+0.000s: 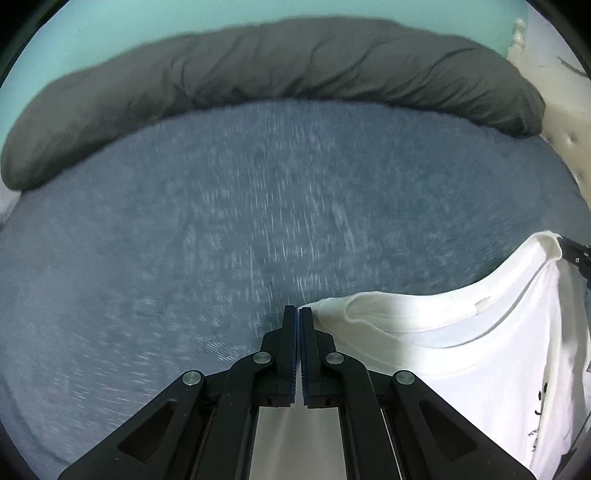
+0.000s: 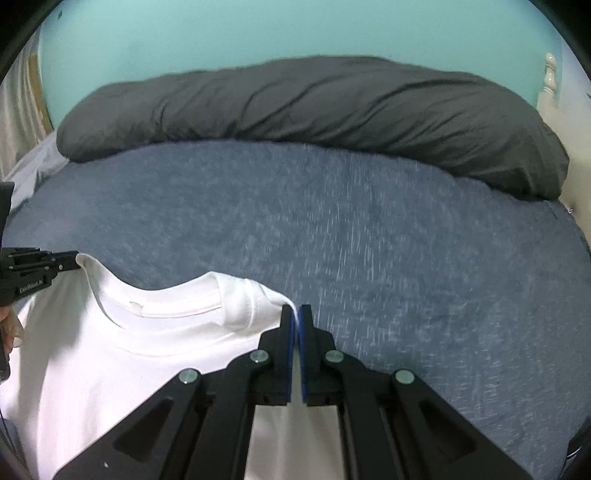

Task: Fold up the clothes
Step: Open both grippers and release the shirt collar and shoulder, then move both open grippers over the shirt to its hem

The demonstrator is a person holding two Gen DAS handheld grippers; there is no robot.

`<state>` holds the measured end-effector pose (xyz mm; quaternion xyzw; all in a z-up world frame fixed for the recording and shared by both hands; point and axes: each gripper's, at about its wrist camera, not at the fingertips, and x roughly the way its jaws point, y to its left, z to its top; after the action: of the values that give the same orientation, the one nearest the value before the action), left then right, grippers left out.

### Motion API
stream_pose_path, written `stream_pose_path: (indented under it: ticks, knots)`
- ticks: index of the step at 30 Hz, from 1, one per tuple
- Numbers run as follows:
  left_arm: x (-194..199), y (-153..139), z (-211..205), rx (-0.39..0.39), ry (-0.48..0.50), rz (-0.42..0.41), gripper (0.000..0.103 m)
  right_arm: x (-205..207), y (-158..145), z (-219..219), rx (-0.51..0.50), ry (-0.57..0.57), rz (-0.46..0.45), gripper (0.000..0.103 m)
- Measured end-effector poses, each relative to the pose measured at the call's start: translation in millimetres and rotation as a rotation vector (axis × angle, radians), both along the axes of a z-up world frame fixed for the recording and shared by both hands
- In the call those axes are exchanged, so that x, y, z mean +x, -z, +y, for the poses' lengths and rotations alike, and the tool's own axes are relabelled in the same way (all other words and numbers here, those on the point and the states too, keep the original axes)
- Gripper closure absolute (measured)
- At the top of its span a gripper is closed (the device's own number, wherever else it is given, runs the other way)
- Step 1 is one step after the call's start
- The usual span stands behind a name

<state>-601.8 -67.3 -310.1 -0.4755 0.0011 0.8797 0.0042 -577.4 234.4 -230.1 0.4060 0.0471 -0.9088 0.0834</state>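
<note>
- A bed covered in a heathered blue-grey knit sheet (image 2: 369,240) fills both views, with a long, rumpled dark grey pillow (image 1: 277,62) lying along its far edge against a pale turquoise wall (image 2: 258,29).
- The white cotton T-shirt (image 2: 110,369) is held by its two shoulders above the near part of the bed, its ribbed round neckline sagging between the grippers, a small label inside the back of the collar.
- The left gripper (image 1: 298,312), black with blue pads, has its jaws clamped together on the thin edge of one shoulder.
- The right gripper (image 2: 295,310) has its jaws pressed together on the other shoulder, a sliver of white cloth showing between the pads.
- Only the left wrist view shows small dark printed marks (image 1: 541,402) lower on the shirt front, and a cream tufted headboard (image 1: 565,147) at the right edge.
- Only the right wrist view shows a person's fingers (image 2: 9,328) at the left gripper's handle, a cream curtain (image 2: 14,125) at the far left, and a white turned bedpost (image 2: 550,74).
- The sheet looks streaked with motion blur.
</note>
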Motion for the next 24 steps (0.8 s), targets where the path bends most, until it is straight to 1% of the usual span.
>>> stream_pose_path:
  ticks: [2, 5, 8, 9, 10, 12, 14, 15, 16, 17, 18, 22, 24]
  knots:
    - [-1.6, 9.8, 1.3, -0.002, 0.000, -0.009, 0.102, -4.1, 14.3, 0.0, 0.009, 0.005, -0.034, 0.101]
    - [-0.4, 19.3, 6.3, -0.029, 0.012, -0.005, 0.102, -7.6, 31.5, -1.5, 0.025, 0.012, -0.070, 0.101]
    - [2.9, 15.3, 3.1, -0.001, 0.021, 0.005, 0.101, -8.7, 45.6, -10.1, 0.048, -0.014, -0.128, 0.101]
    - [4.1, 13.6, 1.8, 0.009, 0.024, 0.009, 0.101, -8.3, 48.6, -11.9, 0.045, -0.016, -0.141, 0.100]
    - [5.3, 12.0, 0.6, 0.020, 0.027, 0.012, 0.100, -6.5, 48.5, -13.2, 0.047, -0.012, -0.134, 0.099]
    - [10.7, 1.3, -7.9, 0.069, 0.020, 0.026, 0.091, -4.1, 44.6, -10.7, 0.024, 0.007, -0.130, 0.099]
    - [16.6, -10.4, -17.3, 0.121, 0.010, 0.040, 0.071, -0.7, 37.7, -3.3, -0.024, 0.034, -0.124, 0.098]
    - [20.7, -16.4, -23.5, 0.152, -0.002, 0.047, 0.068, 3.7, 31.4, 1.9, -0.050, 0.051, -0.107, 0.093]
    - [25.2, -22.4, -30.3, 0.183, -0.016, 0.055, 0.064, 8.9, 24.7, 6.7, -0.069, 0.069, -0.091, 0.081]
    - [31.2, -27.7, -35.1, 0.198, -0.029, 0.060, 0.064, 13.5, 18.8, 9.7, -0.082, 0.077, -0.079, 0.073]
    - [40.3, -32.3, -38.6, 0.204, -0.035, 0.061, 0.064, 18.8, 12.6, 12.8, -0.094, 0.084, -0.067, 0.069]
    - [82.3, -48.3, -49.9, 0.223, -0.046, 0.055, 0.064, 52.1, -11.9, 27.3, -0.133, 0.104, -0.038, 0.069]
    - [108.7, -53.5, -52.2, 0.230, -0.045, 0.046, 0.063, 76.4, -23.4, 36.3, -0.212, 0.107, -0.032, 0.069]
